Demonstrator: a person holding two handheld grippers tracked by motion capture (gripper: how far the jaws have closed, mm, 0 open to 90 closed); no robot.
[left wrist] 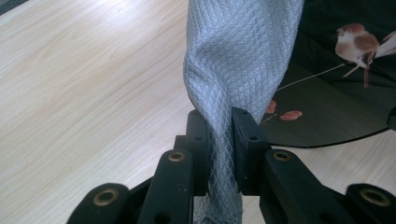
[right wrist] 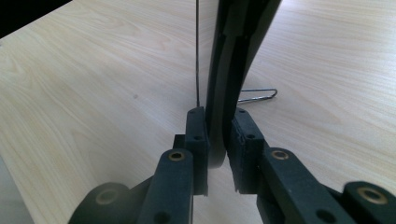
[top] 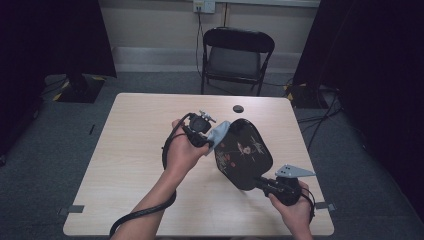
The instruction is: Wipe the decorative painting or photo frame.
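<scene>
Two claws are at work here, and both are clamped on something. Your left claw [top: 216, 141] pinches a grey cloth [left wrist: 233, 70] between its jaws; in the left gripper view the cloth runs up from the pads and hangs just beside the painted face of the black lacquer tray [left wrist: 336, 112], with the bird motif off to that claw's right. Your right claw [right wrist: 218, 140] grips the tray's rim [right wrist: 217, 140] edge-on, holding the tray [top: 243, 152] tilted up off the table [top: 130, 150] so its decorated face is turned toward your left claw.

From the high view the cloth [top: 219, 134] meets the tray's upper left edge, so you look to be in the middle of wiping, not at the start. How much of the face has been cleaned I cannot tell: the lacquer shows no clear smear or streak to judge by. By my reading, what is left is to carry the cloth across the rest of the painted surface, lower right toward your right claw, and then set the tray flat on the table again.

A bent wire clip [right wrist: 259, 95] lies on the table beyond your right claw, well apart from the work.
</scene>
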